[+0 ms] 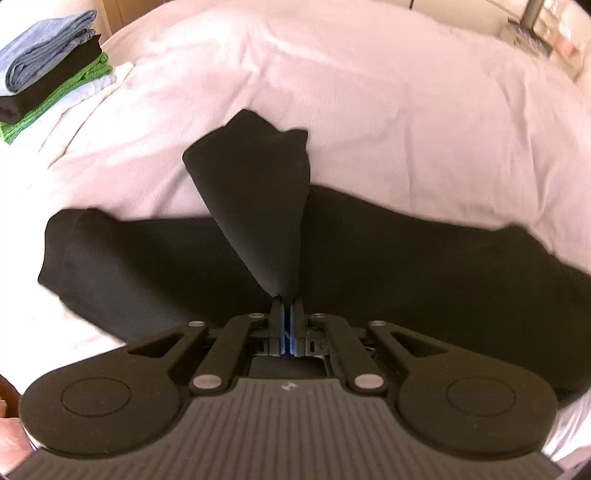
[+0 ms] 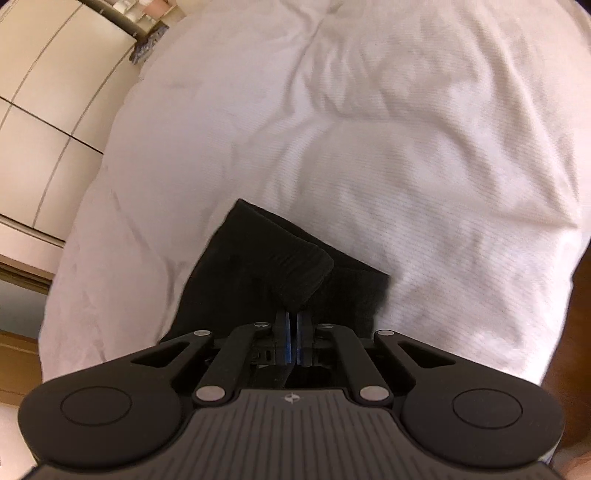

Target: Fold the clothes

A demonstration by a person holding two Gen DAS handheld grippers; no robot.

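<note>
A black garment (image 1: 369, 258) lies spread across the white bed cover (image 1: 332, 92). My left gripper (image 1: 286, 301) is shut on a fold of the garment, and a pointed flap of black cloth (image 1: 255, 192) stands up from its jaws. My right gripper (image 2: 293, 314) is shut on a ribbed edge of the same black garment (image 2: 295, 269), which bunches just ahead of the jaws over the white bed cover (image 2: 369, 129). The rest of the cloth under both grippers is hidden.
A stack of folded clothes (image 1: 51, 70), blue on black on green on white, sits at the far left of the bed. Pale cabinet doors (image 2: 48, 122) and the bed's left edge show in the right wrist view. Furniture (image 1: 546, 26) stands beyond the bed at far right.
</note>
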